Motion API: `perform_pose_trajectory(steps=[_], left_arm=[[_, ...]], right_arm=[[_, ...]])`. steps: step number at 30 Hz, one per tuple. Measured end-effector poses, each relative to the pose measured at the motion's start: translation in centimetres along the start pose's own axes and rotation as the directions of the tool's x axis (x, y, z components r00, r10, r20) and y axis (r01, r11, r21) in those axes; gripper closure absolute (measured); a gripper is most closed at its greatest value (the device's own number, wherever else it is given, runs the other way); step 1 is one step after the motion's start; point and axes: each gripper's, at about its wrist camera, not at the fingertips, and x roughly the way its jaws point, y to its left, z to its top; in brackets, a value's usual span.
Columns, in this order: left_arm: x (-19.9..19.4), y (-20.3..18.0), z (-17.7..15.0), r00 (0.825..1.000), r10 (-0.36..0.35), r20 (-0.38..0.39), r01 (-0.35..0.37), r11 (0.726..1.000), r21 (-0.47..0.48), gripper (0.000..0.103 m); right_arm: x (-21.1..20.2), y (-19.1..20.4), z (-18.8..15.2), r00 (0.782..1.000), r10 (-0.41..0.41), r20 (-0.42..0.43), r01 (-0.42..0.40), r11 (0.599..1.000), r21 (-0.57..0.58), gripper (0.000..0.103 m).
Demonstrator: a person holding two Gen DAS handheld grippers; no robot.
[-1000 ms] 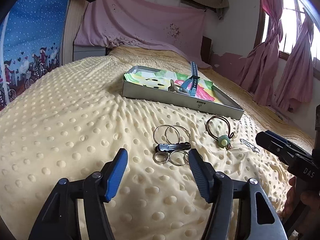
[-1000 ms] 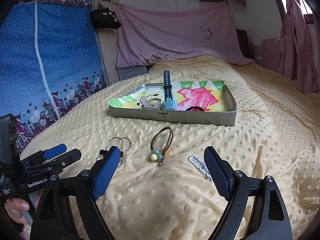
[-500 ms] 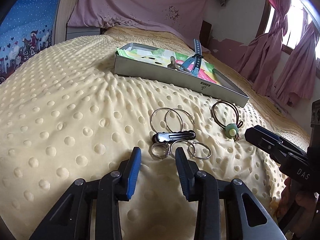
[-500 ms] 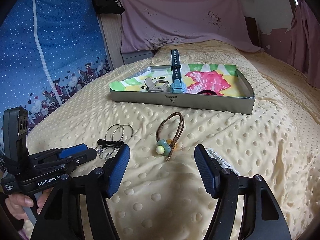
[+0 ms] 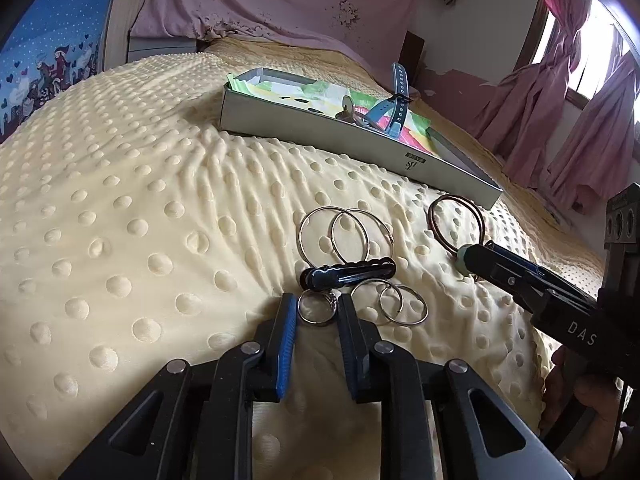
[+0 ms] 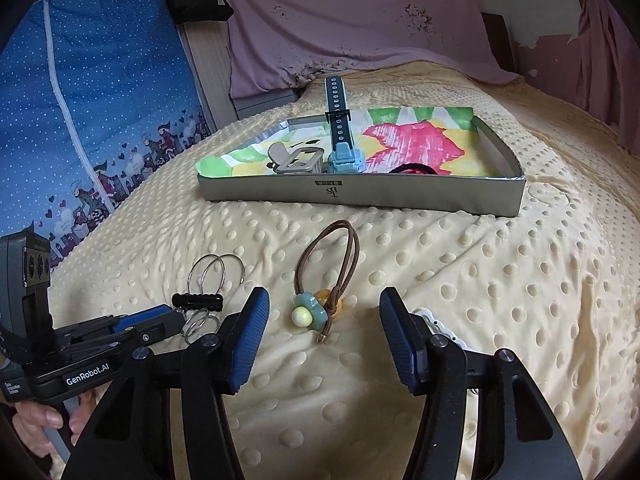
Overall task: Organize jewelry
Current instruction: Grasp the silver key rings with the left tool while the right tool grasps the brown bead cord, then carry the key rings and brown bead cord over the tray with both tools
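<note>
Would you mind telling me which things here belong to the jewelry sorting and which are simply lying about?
Belongs to the job:
- small silver ring
- large thin metal hoops
- black hair clip
- brown hair tie with green flower charm
- grey cardboard tray

Lying about:
- black bag
- pink curtains

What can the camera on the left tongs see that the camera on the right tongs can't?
Only the left view shows the window curtains and the small ring between the closing left tongs, not yet pinched. Only the right view shows the black bag, the blue cloth and a white clip. Both show the tray, watch, hoops, black clip and hair tie.
</note>
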Motion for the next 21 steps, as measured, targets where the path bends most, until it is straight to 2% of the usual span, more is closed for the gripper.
perform_pose_trajectory(steps=[2,5,7,12,21], left_arm=[[0.0,0.0,0.0,1.000,0.000,0.000,0.000,1.000,0.000,0.083],[0.0,0.0,0.0,1.000,-0.002,0.000,0.002,1.000,-0.001,0.083],[0.0,0.0,0.0,1.000,-0.002,0.001,0.002,1.000,-0.001,0.083],[-0.4,-0.2,-0.1,1.000,-0.005,0.013,0.005,1.000,0.008,0.083],[-2.7,-1.3,-0.5,0.996,0.006,0.094,-0.011,0.999,0.050,0.083]], right_arm=[[0.3,0.2,-0.1,1.000,0.000,-0.009,0.000,1.000,-0.011,0.051],[0.9,0.8,-0.2,1.000,-0.005,-0.026,0.004,1.000,-0.031,0.058],[1.1,1.0,-0.4,0.999,-0.009,-0.033,0.007,0.999,-0.037,0.059],[1.4,0.9,-0.6,0.999,-0.010,-0.044,0.008,0.999,-0.032,0.078],[0.0,1.0,-0.9,1.000,0.013,0.001,-0.013,0.999,-0.046,0.079]])
